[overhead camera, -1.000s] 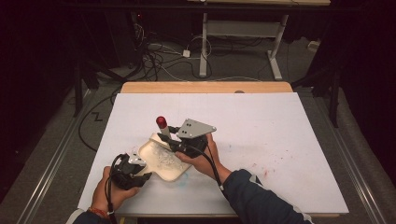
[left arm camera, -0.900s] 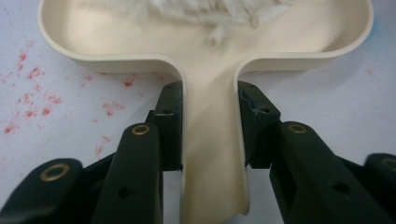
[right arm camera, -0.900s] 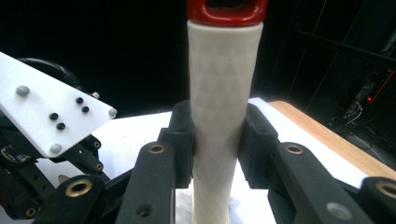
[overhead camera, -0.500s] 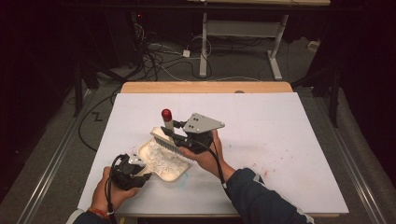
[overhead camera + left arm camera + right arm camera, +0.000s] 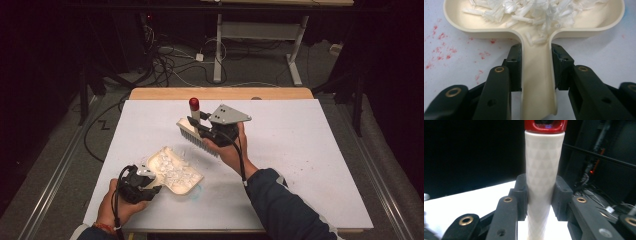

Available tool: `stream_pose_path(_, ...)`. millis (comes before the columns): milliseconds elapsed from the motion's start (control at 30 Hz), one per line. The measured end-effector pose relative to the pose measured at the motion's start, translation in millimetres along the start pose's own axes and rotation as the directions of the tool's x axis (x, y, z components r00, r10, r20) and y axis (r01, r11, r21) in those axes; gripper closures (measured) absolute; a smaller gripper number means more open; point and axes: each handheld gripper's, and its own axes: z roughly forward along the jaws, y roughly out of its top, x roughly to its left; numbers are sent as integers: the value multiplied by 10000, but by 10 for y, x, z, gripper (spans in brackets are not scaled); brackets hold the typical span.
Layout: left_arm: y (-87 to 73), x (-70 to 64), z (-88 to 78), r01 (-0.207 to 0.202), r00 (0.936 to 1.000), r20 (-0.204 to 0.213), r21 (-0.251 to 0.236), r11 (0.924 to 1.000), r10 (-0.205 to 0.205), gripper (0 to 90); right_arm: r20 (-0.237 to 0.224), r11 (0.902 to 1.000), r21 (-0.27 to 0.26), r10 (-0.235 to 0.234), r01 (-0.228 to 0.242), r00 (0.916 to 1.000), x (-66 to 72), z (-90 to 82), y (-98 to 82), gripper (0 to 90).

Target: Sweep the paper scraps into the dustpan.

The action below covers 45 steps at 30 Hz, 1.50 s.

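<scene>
A cream dustpan [image 5: 181,175] lies on the white table near the front left, holding a heap of white shreds [image 5: 171,164]. My left gripper [image 5: 150,181] is shut on its handle; in the left gripper view the jaws clamp the handle [image 5: 537,82] from both sides, below the shreds [image 5: 531,10]. My right gripper [image 5: 202,129] is raised over the table's middle, shut on a brush [image 5: 196,137] with pale bristles hanging down. Its white handle [image 5: 544,170] stands upright between the jaws and ends in a red cap [image 5: 194,103].
Red specks [image 5: 441,50] dot the white table cover [image 5: 310,140] beside the pan, and a faint blue mark [image 5: 196,192] lies near its front corner. A wooden edge [image 5: 220,93] borders the far side. Cables [image 5: 170,60] and desk legs [image 5: 295,50] fill the dark floor beyond.
My right gripper has lifted the brush off the dustpan and carried it up and away toward the table's middle. The left gripper and the pan have stayed put.
</scene>
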Motion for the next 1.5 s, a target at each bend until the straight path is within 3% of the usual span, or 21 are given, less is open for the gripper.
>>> stream_pose_path(33, -3, 4, 2, 17, 10000, 23, 13, 10000, -17, 631, 154, 10000, 45, 6, -7, 9999, -39, 21, -15, 708)
stream_pose_path(67, -4, 8, 5, 20, 10000, 41, 25, 10000, -20, 631, 609, 9997, 248, -97, 82, 9981, -106, 67, -58, 708)
stream_pose_path(233, -9, 16, 7, 47, 10000, 61, 7, 10000, -47, 631, 1099, 9983, 578, -176, 113, 9938, -208, 145, -155, 708)
stream_pose_path(300, -11, 21, 2, 68, 10000, 53, 17, 10000, -69, 631, 1055, 9984, 503, -329, 277, 9939, -233, 175, -173, 709)
stream_pose_path(367, -17, 31, -1, 90, 10000, 33, 12, 10000, -90, 631, 1155, 9949, 543, -912, 854, 9891, -228, 242, -190, 708)
stream_pose_path(433, -21, 38, -3, 123, 9999, 57, 13, 9999, -123, 631, 1129, 9943, 576, -959, 899, 9890, -222, 269, -205, 709)
stream_pose_path(467, -22, 44, -2, 126, 9999, 75, 12, 9999, -126, 631, 831, 9955, 599, -776, 728, 9935, -213, 306, -238, 708)
stream_pose_path(500, -22, 48, -1, 130, 9999, 73, 6, 9999, -130, 631, 831, 9955, 599, -776, 728, 9935, -213, 306, -238, 708)
stream_pose_path(533, -22, 53, 0, 126, 9999, 80, 21, 9999, -126, 631, 455, 9970, 538, -573, 548, 9973, -202, 331, -266, 708)
stream_pose_path(800, -20, 63, 1, 125, 9999, 114, 45, 9999, -125, 631, -701, 9978, 355, -533, 558, 9961, -6, 351, -267, 706)
stream_pose_path(867, -21, 62, 4, 133, 9999, 102, 26, 9999, -133, 631, -1380, 9979, 167, -595, 624, 9886, 109, 336, -253, 707)
stream_pose_path(900, -22, 61, 4, 132, 9999, 97, 26, 9999, -132, 631, -1380, 9979, 167, -595, 624, 9886, 109, 336, -253, 707)
stream_pose_path(933, -22, 59, 5, 130, 9999, 88, 26, 9999, -130, 631, -1841, 9987, 76, -485, 508, 9817, 178, 330, -250, 706)
stream_pose_path(967, -21, 59, 6, 129, 9999, 81, 34, 9999, -129, 631, -1841, 9987, 76, -485, 508, 9817, 178, 330, -250, 706)
stream_pose_path(1067, -21, 56, 11, 125, 9999, 65, 50, 9999, -125, 631, -2577, 9950, 0, -970, 1004, 9613, 318, 323, -229, 706)
stream_pose_path(1100, -22, 54, 12, 135, 9999, 44, 24, 9999, -135, 631, -2577, 9950, 0, -970, 1004, 9613, 318, 323, -229, 706)
stream_pose_path(1167, -22, 56, 15, 141, 9999, 69, 46, 9999, -141, 631, -2986, 9959, -115, -895, 902, 9502, 341, 302, -200, 707)
stream_pose_path(1233, -20, 54, 15, 108, 9999, 42, 101, 9999, -109, 631, -3223, 9964, -267, -850, 807, 9428, 373, 264, -156, 708)
stream_pose_path(1333, -20, 51, 17, 96, 9999, 39, 99, 9999, -96, 631, -3325, 9961, -393, -879, 793, 9390, 391, 234, -123, 708)
stream_pose_path(1433, -23, 50, 23, 118, 9999, 45, 94, 9999, -118, 631, -3041, 9942, -481, -1061, 960, 9467, 409, 171, -60, 708)
stream_pose_path(1500, -25, 49, 25, 101, 9999, 41, 104, 9999, -101, 631, -2687, 9942, -456, -1061, 974, 9574, 400, 117, -25, 708)
